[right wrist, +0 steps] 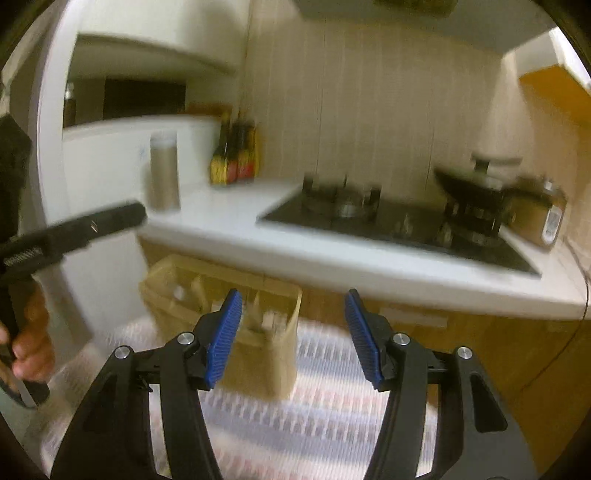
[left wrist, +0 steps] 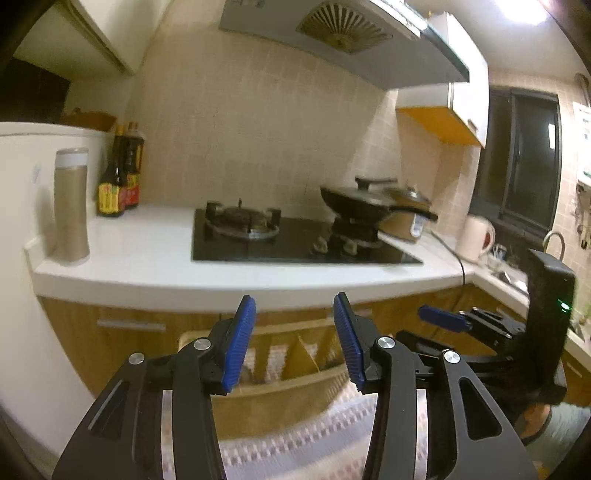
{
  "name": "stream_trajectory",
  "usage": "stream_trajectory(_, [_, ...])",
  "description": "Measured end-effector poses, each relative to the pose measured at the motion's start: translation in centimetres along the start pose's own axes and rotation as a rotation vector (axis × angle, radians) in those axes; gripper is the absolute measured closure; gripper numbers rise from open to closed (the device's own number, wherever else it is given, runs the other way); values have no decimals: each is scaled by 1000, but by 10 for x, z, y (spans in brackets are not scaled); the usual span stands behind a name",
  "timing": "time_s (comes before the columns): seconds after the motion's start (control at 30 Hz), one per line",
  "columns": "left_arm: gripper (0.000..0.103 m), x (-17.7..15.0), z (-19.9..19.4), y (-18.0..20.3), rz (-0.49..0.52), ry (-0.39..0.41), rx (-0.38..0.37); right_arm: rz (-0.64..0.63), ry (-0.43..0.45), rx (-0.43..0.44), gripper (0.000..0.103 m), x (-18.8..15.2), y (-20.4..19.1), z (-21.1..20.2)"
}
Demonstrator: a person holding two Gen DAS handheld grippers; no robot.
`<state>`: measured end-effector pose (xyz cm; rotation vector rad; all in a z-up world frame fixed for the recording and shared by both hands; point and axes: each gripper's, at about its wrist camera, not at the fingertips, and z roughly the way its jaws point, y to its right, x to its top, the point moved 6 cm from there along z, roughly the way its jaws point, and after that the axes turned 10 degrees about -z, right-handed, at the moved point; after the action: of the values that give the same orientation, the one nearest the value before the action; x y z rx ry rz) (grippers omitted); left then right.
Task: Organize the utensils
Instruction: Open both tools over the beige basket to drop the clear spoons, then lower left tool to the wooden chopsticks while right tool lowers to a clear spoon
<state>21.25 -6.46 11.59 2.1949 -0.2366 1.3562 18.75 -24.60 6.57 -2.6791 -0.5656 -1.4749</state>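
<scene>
Left gripper (left wrist: pixel 293 343) and right gripper (right wrist: pixel 291 338) both stood open, nothing between pads. Wooden organizer (right wrist: pixel 266 354) on patterned cloth (right wrist: pixel 325 417); contents blurred, unreadable.

Blue pads (left wrist: pixel 240 343) – tan organizer (right wrist: pixel 266 354) – white counter (left wrist: pixel 147 266).

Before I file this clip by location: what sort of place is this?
A home kitchen, most likely. A gas hob is set into a white counter, a range hood hangs above it, and a black wok sits on one burner.
</scene>
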Motion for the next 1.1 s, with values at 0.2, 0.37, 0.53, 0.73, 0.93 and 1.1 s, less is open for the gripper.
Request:
stream_trajectory(0.2, [60,-43,-13,-1,-8,-187,47,109,-326,176,49,-59,-12,25])
stream_trajectory(0.37, [60,-94,-11,-20,-49,-377,105,175,-537,284,49,-113,-32,39])
stream_trajectory(0.53, [61,-140,-9,-44,-111,-526,117,190,-649,306,49,-147,-49,40])
stream_trajectory(0.73, [66,-170,-12,-62,-158,-624,110,162,-696,293,55,-157,-65,39])
stream_trajectory(0.93, [66,-195,-15,-64,-130,-702,120,153,-732,262,65,-163,-74,42])
stream_trajectory(1.1, [66,-214,-10,-59,-92,-757,142,183,-761,248,66,-173,-70,45])
